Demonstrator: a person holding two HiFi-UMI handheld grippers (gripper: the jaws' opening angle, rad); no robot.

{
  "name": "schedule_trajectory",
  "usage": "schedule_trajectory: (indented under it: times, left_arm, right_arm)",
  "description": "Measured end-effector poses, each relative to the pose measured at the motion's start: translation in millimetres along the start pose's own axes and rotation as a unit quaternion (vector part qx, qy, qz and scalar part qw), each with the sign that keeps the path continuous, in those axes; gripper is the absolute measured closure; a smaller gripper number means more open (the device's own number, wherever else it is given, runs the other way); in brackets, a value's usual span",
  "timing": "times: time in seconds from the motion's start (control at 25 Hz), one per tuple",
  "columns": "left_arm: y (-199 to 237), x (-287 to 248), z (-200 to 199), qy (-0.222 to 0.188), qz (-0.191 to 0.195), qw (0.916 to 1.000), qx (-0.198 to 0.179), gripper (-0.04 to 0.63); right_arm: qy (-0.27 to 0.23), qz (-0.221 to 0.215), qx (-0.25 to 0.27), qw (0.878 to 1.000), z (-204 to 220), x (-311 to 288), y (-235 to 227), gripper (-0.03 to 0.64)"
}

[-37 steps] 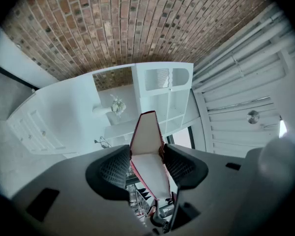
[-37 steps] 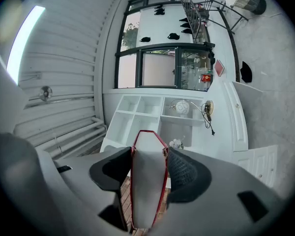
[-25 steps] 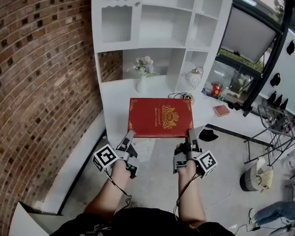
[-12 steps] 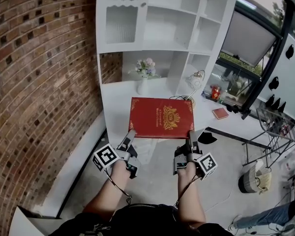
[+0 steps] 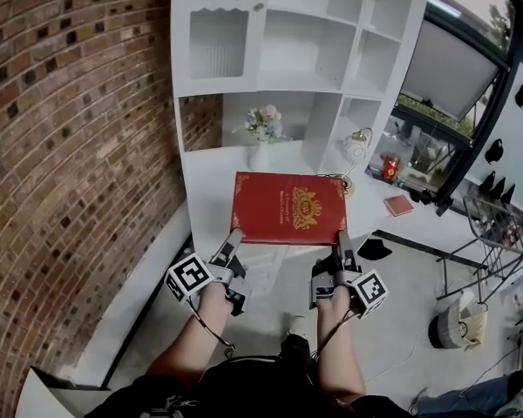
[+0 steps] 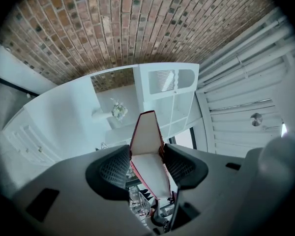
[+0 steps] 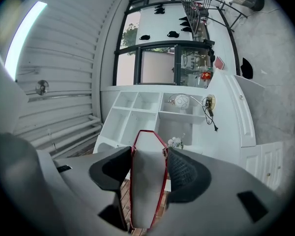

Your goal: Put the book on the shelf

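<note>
A large red book [image 5: 288,208] with a gold crest is held flat in the air in front of the white shelf unit [image 5: 279,33]. My left gripper [image 5: 233,239] is shut on its near left corner and my right gripper [image 5: 342,239] is shut on its near right corner. In the left gripper view the book [image 6: 147,154] shows edge-on between the two pads, white pages inside red covers. The right gripper view shows the same book [image 7: 148,181] clamped between its pads, with the shelf unit [image 7: 152,112] beyond.
A white counter [image 5: 211,177] runs under the shelf, carrying a vase of flowers [image 5: 261,138] and a round white lamp [image 5: 356,147] with a cord. A brick wall [image 5: 70,164] stands at the left. A small red book [image 5: 399,205] and a wire rack [image 5: 506,233] are at the right.
The book and both grippers have stayed together while the view shifted slightly; the shelf unit now sits a little further right and nearer in the head view.
</note>
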State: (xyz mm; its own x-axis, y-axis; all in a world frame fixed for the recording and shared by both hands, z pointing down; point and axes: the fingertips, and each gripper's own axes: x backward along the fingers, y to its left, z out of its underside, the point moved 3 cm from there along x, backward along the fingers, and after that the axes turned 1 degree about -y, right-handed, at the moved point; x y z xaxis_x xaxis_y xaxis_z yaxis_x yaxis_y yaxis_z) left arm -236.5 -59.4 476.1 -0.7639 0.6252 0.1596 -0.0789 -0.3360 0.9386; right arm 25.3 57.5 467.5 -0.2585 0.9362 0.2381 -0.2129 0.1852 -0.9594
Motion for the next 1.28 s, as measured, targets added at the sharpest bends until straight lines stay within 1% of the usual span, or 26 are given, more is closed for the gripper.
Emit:
schedule_trajectory:
  times: [0.16,0.32,0.68,0.88,1.08,1.28]
  left_arm:
    - [8,-28,0,0.001,-0.003,1.0,-0.008,0.36]
    - [19,-69,0,-0.003,-0.01,0.9999,-0.013,0.36]
    - [28,-192,3,-0.024,-0.014,0.9992,-0.028,0.36]
    - [32,-263,7,-0.039,-0.02,0.9985,-0.032,0.36]
    - [30,-330,7,-0.063,-0.025,0.9971,-0.034,0.36]
    - [25,-377,-2,-0.098,-0.025,0.9939,-0.044,0.36]
  right_arm:
    - [0.002,-0.004,-0.006,1.0,-14,-26,-15,0.373]
    - [0.008,-0.003,-0.011,1.0,-33,-65,-35,0.373]
    - [0.027,-0.016,-0.022,0.999,-100,-176,-67,0.371]
    - [0.042,-0.015,-0.028,0.999,-141,-241,-85,0.371]
    - [0.068,-0.018,-0.029,0.997,-179,-308,-94,0.371]
    - [0.103,-0.025,-0.034,0.994,-199,-367,-94,0.371]
